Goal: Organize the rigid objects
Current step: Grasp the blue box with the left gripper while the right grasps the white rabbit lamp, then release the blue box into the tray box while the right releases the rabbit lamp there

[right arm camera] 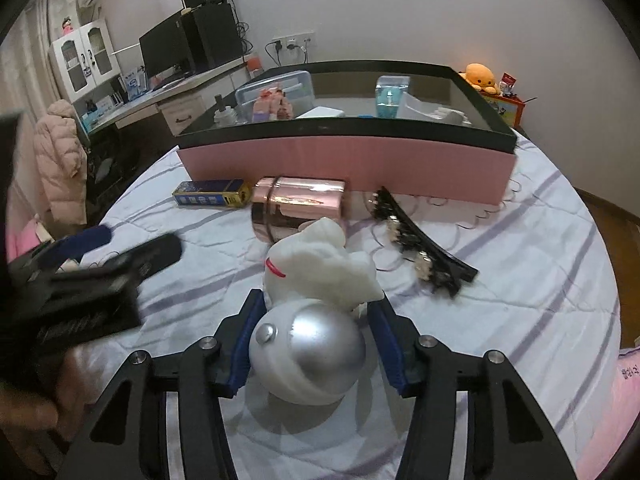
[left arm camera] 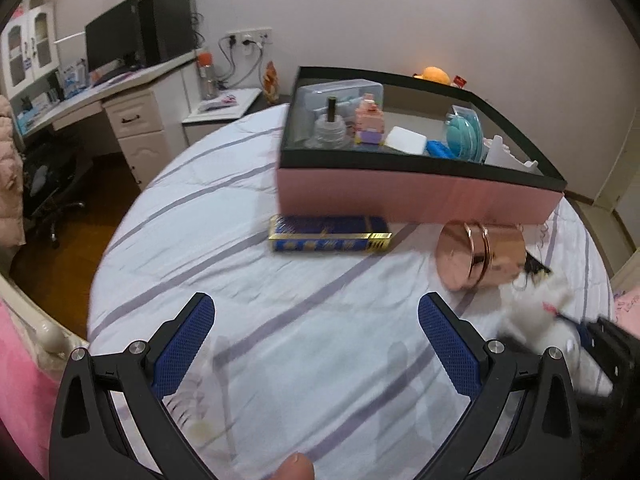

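We saw the right gripper [right arm camera: 316,344] closed around the white figurine with a silver dome [right arm camera: 308,344] on the striped bedsheet [right arm camera: 520,280]; the left gripper [left arm camera: 316,320] gaped, empty.

Left hand-held gripper [right arm camera: 100,256] motion-blurred; white figurine [left arm camera: 536,316] smeared.

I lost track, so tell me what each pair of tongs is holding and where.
Left tongs: open, empty. Right tongs straddle the white figurine around its silver dome; whether the pads press yet cannot be told.
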`<state>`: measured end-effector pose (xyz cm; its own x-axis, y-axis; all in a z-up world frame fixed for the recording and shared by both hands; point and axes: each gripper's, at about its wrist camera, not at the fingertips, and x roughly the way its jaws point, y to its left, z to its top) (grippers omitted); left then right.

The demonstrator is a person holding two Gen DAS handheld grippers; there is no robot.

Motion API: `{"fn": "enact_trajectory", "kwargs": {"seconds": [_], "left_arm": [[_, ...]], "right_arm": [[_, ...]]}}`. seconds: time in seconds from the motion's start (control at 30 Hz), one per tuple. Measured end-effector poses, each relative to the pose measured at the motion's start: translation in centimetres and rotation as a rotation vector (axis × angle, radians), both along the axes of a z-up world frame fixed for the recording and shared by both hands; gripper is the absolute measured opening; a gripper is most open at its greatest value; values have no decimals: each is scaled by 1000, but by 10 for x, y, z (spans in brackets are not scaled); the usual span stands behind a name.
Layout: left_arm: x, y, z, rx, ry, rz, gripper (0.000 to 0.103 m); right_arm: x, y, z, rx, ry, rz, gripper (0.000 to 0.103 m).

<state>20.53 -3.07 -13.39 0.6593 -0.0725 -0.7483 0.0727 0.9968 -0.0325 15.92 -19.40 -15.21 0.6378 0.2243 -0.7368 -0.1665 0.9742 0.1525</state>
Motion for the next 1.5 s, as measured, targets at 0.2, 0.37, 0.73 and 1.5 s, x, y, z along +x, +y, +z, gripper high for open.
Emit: {"fn": "enact_trajectory", "kwargs": {"seconds": [0.2, 0.37, 0.73, 1.5], "left_arm": [[37, -10, -11, 31, 32, 18, 103], [70, -10, -22, 19, 97, 21, 102], [37, 1, -12, -44, 30, 9, 83], [82, -19, 121, -68, -227, -81, 83]], "right_arm": [[2, -5, -2, 18, 1, 5, 54], [4, -6, -3, 27, 2, 9, 54], [-3, -14, 11, 54, -23, -1, 54], [121, -58, 133, 42, -166, -38, 54]]}}
